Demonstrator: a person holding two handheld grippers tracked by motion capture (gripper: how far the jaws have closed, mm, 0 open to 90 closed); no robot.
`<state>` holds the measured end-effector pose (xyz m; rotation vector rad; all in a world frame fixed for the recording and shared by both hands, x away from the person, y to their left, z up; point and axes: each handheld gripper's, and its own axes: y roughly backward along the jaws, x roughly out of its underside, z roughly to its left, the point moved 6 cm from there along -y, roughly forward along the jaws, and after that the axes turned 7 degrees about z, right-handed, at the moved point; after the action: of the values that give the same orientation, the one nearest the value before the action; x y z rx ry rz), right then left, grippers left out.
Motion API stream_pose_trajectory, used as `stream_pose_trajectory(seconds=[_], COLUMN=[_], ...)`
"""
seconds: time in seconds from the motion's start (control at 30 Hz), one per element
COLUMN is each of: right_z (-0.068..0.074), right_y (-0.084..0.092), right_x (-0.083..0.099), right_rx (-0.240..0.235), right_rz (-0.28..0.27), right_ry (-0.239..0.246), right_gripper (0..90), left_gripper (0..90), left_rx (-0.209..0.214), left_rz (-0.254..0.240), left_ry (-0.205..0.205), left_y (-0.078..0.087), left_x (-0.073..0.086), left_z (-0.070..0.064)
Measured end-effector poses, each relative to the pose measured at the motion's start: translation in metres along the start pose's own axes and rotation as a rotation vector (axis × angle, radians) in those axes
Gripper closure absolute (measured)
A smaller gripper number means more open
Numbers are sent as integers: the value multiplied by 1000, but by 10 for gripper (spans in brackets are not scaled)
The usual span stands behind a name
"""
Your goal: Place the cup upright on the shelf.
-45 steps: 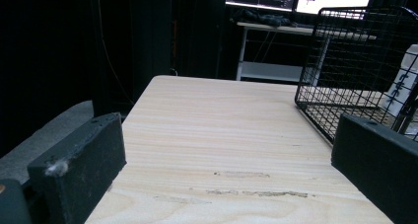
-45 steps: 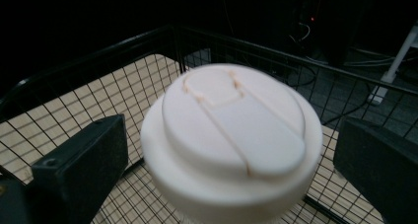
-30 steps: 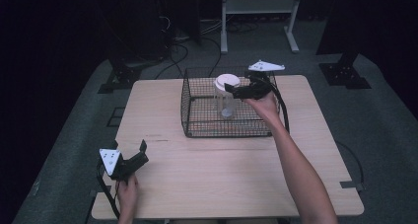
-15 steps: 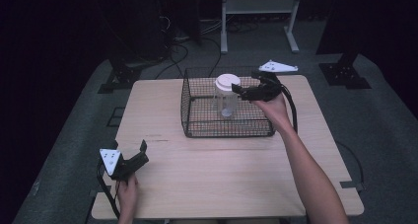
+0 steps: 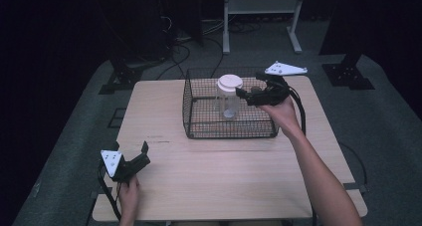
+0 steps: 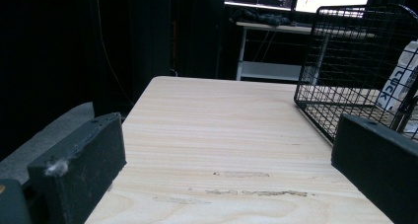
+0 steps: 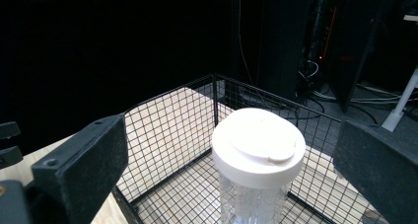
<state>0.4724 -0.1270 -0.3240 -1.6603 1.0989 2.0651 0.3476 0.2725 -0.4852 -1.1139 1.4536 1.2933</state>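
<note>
Your right claw [image 5: 247, 92] hung spread wide just beside the white lid of the clear plastic jar [image 5: 229, 97], not touching it. That jar stood upright inside the black wire basket [image 5: 199, 129] on the pale wooden table [image 5: 224, 176]. Your left claw [image 5: 140, 156] rested spread near the table's front corner.

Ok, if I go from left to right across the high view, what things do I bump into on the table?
Left tongs → wire basket → clear jar with a white lid inside it → right tongs, open beside the jar's lid.
</note>
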Motion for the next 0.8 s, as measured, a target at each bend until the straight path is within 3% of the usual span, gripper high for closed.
stream_pose_trajectory(seconds=[0.33, 0.8], right_z=[7, 0], right_y=[24, 55], right_x=[14, 40], right_rx=[-18, 5], right_rz=[-2, -4], right_ry=[-5, -26], right_gripper=[0, 0], left_gripper=[0, 0], left_rx=[-2, -2], left_rz=[0, 2], left_ry=[-4, -10], left_y=[0, 0], left_x=[0, 0], left_z=[-1, -1])
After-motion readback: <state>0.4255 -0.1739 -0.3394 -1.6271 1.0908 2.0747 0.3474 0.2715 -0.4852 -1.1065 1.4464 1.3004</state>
